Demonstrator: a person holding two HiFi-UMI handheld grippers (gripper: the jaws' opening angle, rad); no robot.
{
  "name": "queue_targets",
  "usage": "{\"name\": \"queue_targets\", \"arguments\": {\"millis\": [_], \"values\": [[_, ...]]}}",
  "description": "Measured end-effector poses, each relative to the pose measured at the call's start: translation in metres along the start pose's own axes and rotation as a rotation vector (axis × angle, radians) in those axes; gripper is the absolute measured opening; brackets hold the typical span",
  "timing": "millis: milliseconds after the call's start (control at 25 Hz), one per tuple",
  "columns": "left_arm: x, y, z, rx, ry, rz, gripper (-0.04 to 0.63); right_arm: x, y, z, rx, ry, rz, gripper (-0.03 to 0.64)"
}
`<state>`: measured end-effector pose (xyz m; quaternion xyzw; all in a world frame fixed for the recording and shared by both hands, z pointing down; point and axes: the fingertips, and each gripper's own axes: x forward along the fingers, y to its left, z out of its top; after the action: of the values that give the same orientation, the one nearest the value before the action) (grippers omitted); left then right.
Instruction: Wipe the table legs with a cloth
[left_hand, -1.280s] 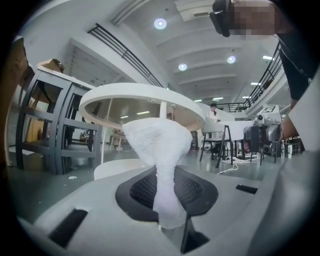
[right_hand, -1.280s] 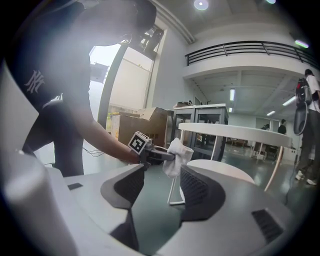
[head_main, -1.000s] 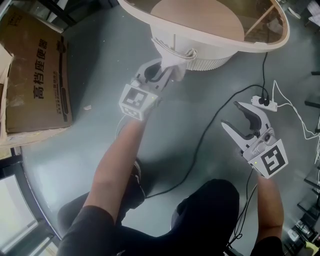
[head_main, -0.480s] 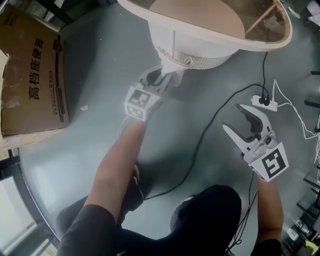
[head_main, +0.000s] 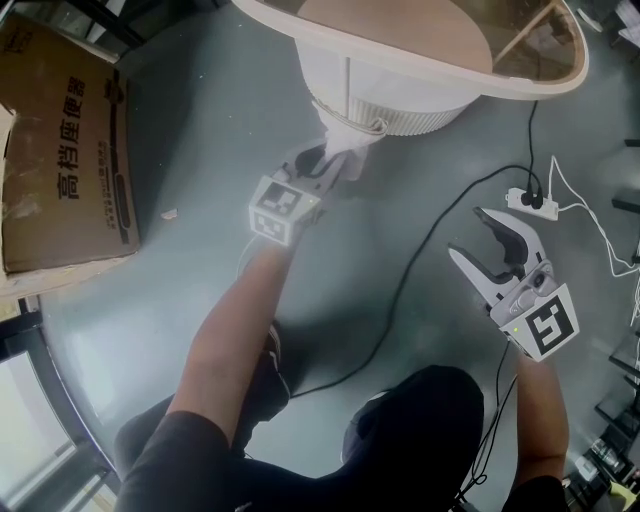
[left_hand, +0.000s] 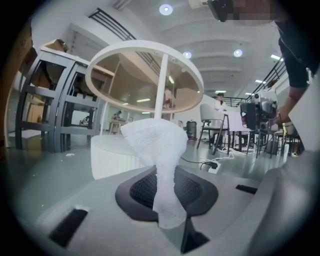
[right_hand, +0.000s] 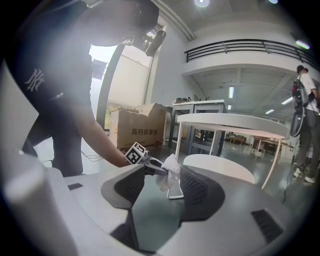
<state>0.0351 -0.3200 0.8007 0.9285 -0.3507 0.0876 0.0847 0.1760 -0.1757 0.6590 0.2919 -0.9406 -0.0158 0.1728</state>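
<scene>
Cloth (left_hand: 155, 145), a white crumpled wad, is pinched at its lower end between the closed jaws of the left tool (head_main: 330, 165), with its loose upper end flaring out in front of them. It lies low down by the floor, under the rim of the round worktop (head_main: 540, 85) and beside the white ribbed base (head_main: 420, 120). The thin white table leg (left_hand: 161, 85) stands directly ahead of the left tool, rising upright from just behind the cloth's top to the worktop. In the right gripper view the cloth appears to rest against the leg's lower part, though actual contact is hard to confirm. Since the leg's long axis runs up and down, the wiping stroke would probably travel along that line. The left arm is stretched forward and low, with the tool pointing toward the base, and is much the nearer of the two. The right tool (head_main: 466, 232) is held well apart on the right, above the grey floor near a black cable and power strip (head_main: 528, 203). Its jaws are spread wide with nothing between them, and it faces the leg from a distance.
</scene>
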Motion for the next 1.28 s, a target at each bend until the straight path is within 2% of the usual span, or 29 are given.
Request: {"name": "queue_targets", "arguments": {"millis": [80, 160, 280, 400, 520, 560, 600, 640, 760, 880, 960, 1040, 1120, 1280], "values": [[-0.01, -0.012, 0.021, 0.018, -0.026, -0.046, 0.074, 0.007, 0.002, 0.01, -0.008, -0.029, 0.017, 0.209], [-0.022, -0.035, 0.044, 0.031, -0.027, -0.133, 0.074, 0.016, 0.008, 0.021, -0.035, -0.047, 0.041, 0.21], [-0.042, -0.086, 0.1, 0.067, -0.119, -0.383, 0.074, 0.032, 0.011, 0.031, -0.067, -0.025, 0.081, 0.231], [-0.069, -0.128, 0.156, 0.048, -0.197, -0.611, 0.074, 0.051, 0.007, 0.051, 0.036, -0.102, 0.147, 0.273], [-0.099, -0.158, 0.182, 0.088, -0.178, -0.81, 0.074, 0.057, 0.023, 0.086, 0.113, -0.241, 0.318, 0.297], [-0.108, -0.163, 0.185, 0.102, -0.161, -0.854, 0.074, 0.055, 0.034, 0.096, 0.121, -0.274, 0.397, 0.299], [-0.118, -0.165, 0.187, 0.11, -0.138, -0.877, 0.074, 0.053, 0.045, 0.104, 0.12, -0.296, 0.468, 0.264], [-0.126, -0.164, 0.188, 0.117, -0.114, -0.88, 0.074, 0.052, 0.054, 0.109, 0.112, -0.31, 0.514, 0.175], [-0.139, -0.155, 0.181, 0.146, -0.06, -0.842, 0.081, 0.058, 0.067, 0.11, 0.086, -0.298, 0.521, 0.106], [-0.14, -0.144, 0.175, 0.172, -0.019, -0.795, 0.089, 0.062, 0.063, 0.107, 0.095, -0.277, 0.482, 0.095], [-0.139, -0.127, 0.176, 0.207, -0.017, -0.717, 0.089, 0.063, 0.047, 0.104, 0.11, -0.269, 0.422, 0.094], [-0.142, -0.108, 0.182, 0.234, -0.041, -0.603, 0.082, 0.064, 0.028, 0.097, 0.101, -0.247, 0.33, 0.094], [-0.148, -0.094, 0.193, 0.228, -0.088, -0.504, 0.043, 0.069, 0.01, 0.089, 0.087, -0.22, 0.239, 0.094], [-0.161, -0.084, 0.199, 0.242, -0.125, -0.415, 0.024, 0.089, -0.012, 0.083, 0.073, -0.192, 0.144, 0.094]]}}
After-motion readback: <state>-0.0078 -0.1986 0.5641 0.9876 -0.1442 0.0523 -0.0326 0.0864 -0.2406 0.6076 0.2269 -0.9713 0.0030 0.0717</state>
